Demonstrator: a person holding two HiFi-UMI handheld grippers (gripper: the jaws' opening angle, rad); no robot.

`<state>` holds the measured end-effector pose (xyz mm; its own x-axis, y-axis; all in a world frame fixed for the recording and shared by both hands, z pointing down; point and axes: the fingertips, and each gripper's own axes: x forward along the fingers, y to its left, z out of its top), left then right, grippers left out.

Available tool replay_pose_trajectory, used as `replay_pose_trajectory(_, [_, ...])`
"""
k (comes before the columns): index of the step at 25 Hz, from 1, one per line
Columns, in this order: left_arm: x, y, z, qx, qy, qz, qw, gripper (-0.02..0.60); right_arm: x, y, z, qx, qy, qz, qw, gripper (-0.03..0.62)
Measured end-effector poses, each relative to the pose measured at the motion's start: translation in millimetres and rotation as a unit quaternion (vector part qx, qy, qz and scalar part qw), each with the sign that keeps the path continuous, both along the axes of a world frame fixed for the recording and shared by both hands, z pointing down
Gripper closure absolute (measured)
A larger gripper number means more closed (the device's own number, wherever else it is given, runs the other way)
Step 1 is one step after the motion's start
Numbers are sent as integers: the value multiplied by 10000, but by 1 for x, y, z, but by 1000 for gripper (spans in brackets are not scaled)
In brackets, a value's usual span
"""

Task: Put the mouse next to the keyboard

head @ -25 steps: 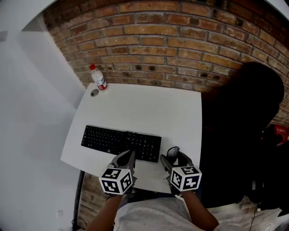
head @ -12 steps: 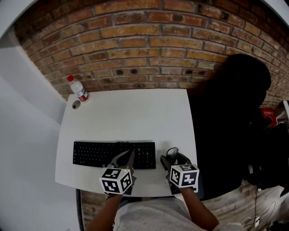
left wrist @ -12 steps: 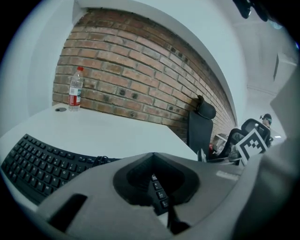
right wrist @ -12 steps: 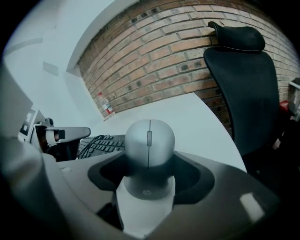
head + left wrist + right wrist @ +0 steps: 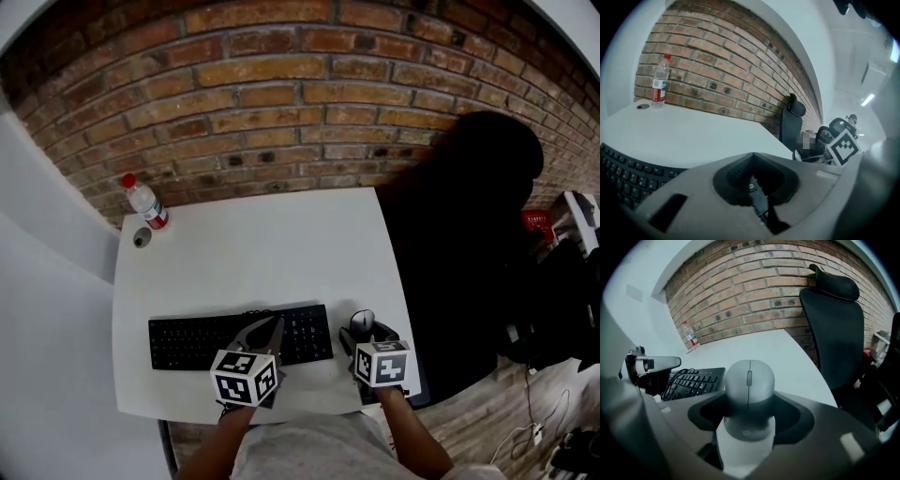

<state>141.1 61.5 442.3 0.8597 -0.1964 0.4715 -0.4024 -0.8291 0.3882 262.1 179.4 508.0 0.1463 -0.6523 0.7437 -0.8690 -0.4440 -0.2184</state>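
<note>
A grey mouse [image 5: 749, 379] sits between the jaws of my right gripper [image 5: 749, 397], which is shut on it. In the head view the mouse [image 5: 362, 322] is just past the right end of the black keyboard [image 5: 239, 337], near the table's front right corner; whether it touches the table I cannot tell. My left gripper [image 5: 268, 328] hovers over the keyboard's front edge, right of its middle, with its jaws together and nothing between them. In the left gripper view the keyboard [image 5: 628, 176] lies low at the left, and the left gripper [image 5: 752, 161] is shut.
A water bottle [image 5: 143, 202] with a red cap stands at the back left corner of the white table [image 5: 272, 253], a small round lid [image 5: 142, 238] beside it. A black office chair [image 5: 836, 329] stands right of the table. A brick wall [image 5: 281, 103] runs behind.
The head view has swung, so table and keyboard sit squarer in frame. Both grippers keep about the same places by the keyboard, and the mouse stays held.
</note>
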Motion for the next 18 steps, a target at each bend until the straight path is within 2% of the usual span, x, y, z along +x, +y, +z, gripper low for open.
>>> replay_pose_trajectory(10, [-2,-27,-4,-42,151,283,9995,597,-2,-9,5,-402,347,208,9984,286])
replay_pose_trajectory(18, [-12,-37,-7,-69,226,461,9987,596,-2,-13,11,-650,399,396,9963,287])
